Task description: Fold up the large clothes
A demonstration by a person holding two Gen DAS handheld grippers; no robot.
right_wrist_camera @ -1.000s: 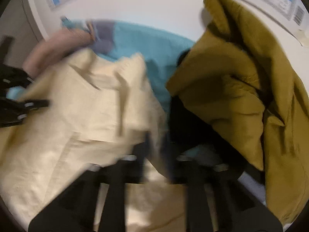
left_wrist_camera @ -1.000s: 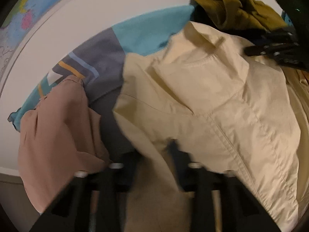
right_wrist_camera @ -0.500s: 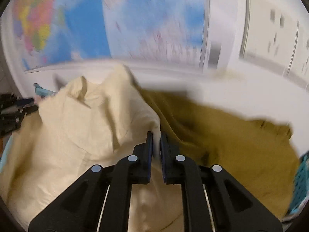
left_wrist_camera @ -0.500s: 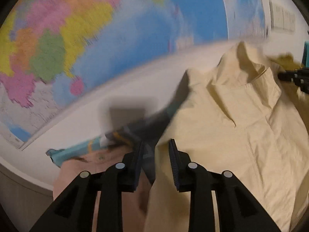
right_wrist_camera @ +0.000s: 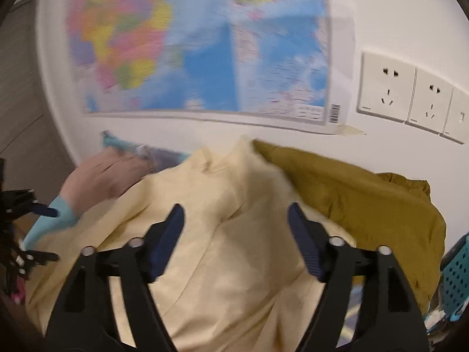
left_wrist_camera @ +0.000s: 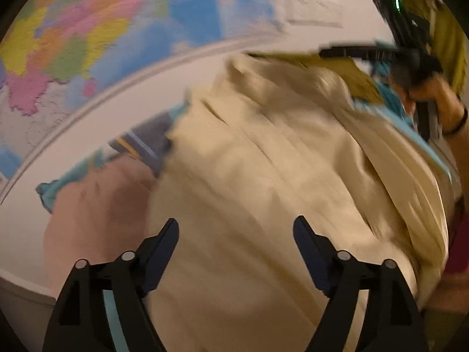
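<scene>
A white table (left_wrist_camera: 96, 146) stands against the wall and carries a heap of clothes. On it lie a cream shirt (left_wrist_camera: 263, 176), a pink garment (left_wrist_camera: 96, 205) beside it, a teal and grey piece (left_wrist_camera: 146, 140) behind them, and an olive-brown garment (right_wrist_camera: 366, 196) to the right.

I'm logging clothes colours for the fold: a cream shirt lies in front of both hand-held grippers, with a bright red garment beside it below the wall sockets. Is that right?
Not quite. The garment beside the cream shirt below the wall sockets is olive-mustard, not bright red; the right wrist view shows it. The rest stands: the shirt lies in front of both the left hand-held gripper and the right hand-held gripper.
</scene>
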